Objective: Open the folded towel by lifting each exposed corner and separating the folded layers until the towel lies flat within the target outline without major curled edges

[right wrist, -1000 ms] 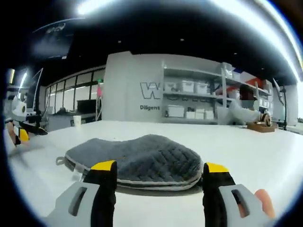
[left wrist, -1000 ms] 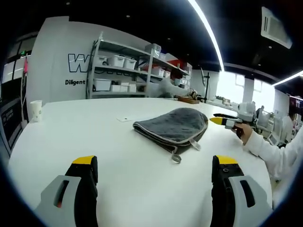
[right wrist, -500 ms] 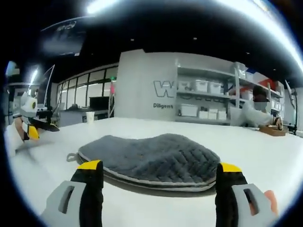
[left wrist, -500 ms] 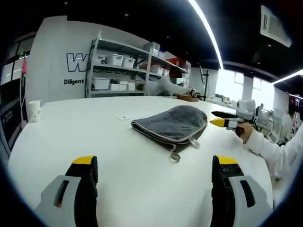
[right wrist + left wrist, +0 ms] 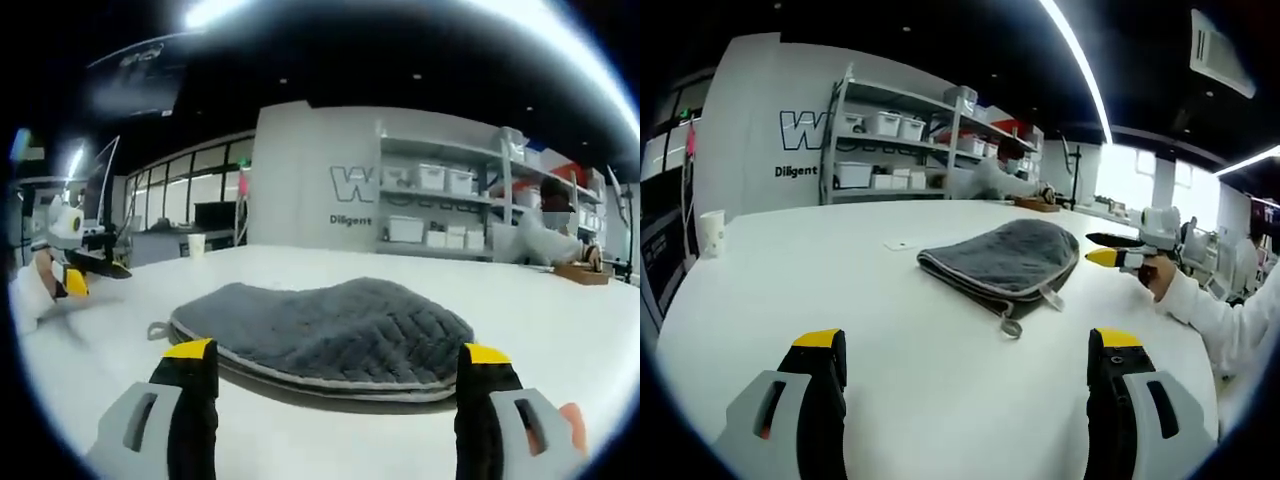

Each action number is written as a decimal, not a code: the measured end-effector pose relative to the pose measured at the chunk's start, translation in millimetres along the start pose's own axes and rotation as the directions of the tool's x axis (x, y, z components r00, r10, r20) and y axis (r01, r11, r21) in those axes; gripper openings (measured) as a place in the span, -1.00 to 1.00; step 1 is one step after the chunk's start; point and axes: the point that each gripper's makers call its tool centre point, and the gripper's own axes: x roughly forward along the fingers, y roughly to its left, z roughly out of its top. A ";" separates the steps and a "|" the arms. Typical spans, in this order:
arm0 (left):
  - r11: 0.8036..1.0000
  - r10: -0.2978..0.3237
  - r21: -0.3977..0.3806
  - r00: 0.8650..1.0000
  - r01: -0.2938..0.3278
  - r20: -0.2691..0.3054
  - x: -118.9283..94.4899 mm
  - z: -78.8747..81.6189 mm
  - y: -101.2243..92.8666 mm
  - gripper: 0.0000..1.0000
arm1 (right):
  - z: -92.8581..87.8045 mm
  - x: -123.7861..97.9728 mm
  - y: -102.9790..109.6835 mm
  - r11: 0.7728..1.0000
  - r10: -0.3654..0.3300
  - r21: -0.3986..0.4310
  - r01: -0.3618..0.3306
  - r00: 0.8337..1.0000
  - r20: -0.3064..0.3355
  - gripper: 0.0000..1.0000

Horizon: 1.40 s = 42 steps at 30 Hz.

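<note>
Both grippers spread, towel still folded

Left gripper and right gripper hold nothing, jaws wide apart. The towel's underside is hidden. It lies folded on the white table, just beyond the right jaws, well ahead of the left

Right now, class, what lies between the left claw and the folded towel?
Bare white table in the left gripper view; left claw hovers short of the grey towel.

A wide white counter stands before a grey wall with large letters. Just beside the letters is a metal shelf rack holding white boxes. On the dark ceiling above the rack runs a long light strip. Bright windows are far beside the rack.
</note>
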 end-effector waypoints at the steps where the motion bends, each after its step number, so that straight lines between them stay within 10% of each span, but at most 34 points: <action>1: 1.000 0.000 -0.002 1.000 0.000 -0.001 -0.2 -0.8 -0.5 0.99 | 0.0 -0.2 -0.2 1.000 -0.002 -0.003 0.002 1.000 -0.001 0.98; 23: 1.000 -0.007 0.002 1.000 0.007 -0.013 5.0 -1.0 3.2 0.99 | -9.5 7.3 29.0 0.987 0.041 -0.155 -0.047 0.998 -0.045 0.98; 42: 1.000 -0.018 0.003 1.000 0.018 -0.001 3.0 1.9 -2.5 0.99 | -13.3 32.7 129.1 0.902 0.159 -0.398 -0.169 0.986 -0.057 0.78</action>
